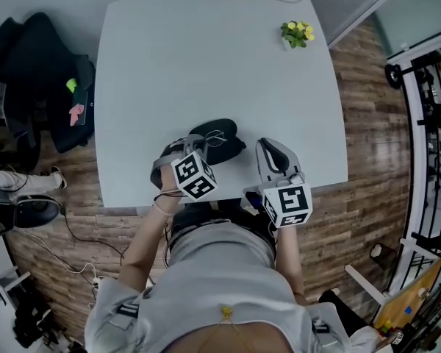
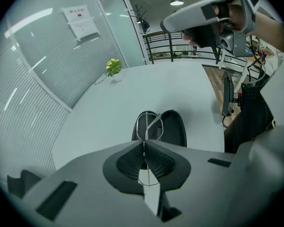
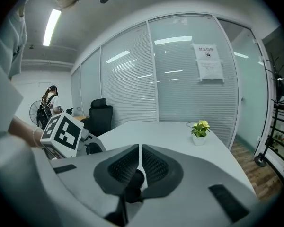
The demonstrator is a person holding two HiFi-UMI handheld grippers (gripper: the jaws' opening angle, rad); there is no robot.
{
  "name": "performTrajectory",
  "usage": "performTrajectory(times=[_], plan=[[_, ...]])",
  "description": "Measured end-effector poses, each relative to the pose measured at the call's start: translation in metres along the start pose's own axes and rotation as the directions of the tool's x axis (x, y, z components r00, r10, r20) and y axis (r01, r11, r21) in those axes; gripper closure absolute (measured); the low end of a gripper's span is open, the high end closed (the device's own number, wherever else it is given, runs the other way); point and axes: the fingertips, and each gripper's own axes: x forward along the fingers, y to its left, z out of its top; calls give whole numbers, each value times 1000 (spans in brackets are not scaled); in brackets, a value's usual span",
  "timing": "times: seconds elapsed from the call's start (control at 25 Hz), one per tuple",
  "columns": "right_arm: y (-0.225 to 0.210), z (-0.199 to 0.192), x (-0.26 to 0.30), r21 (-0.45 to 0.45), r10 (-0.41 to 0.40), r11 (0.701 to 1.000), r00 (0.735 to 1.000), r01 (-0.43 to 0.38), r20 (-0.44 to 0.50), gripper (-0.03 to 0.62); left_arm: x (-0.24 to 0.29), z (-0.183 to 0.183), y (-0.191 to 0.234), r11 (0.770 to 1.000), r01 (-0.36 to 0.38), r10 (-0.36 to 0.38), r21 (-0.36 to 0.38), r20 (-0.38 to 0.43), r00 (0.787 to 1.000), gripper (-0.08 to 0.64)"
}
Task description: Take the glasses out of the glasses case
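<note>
Pale tabletop, glass-walled office. Black case open; wire glasses thin-framed. My left tongs pinch them, right tongs pressed together.

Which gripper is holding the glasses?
The left gripper: its jaws are shut on the wire glasses by the open case. The right gripper is shut on nothing.
</note>
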Motion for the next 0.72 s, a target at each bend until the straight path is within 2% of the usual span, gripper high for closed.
performTrajectory(times=[0.72], plan=[[11,22,-12,-47,23,999,998,-21,55,571,-48,18,0,998,29,-29,50,-4,1000,529]])
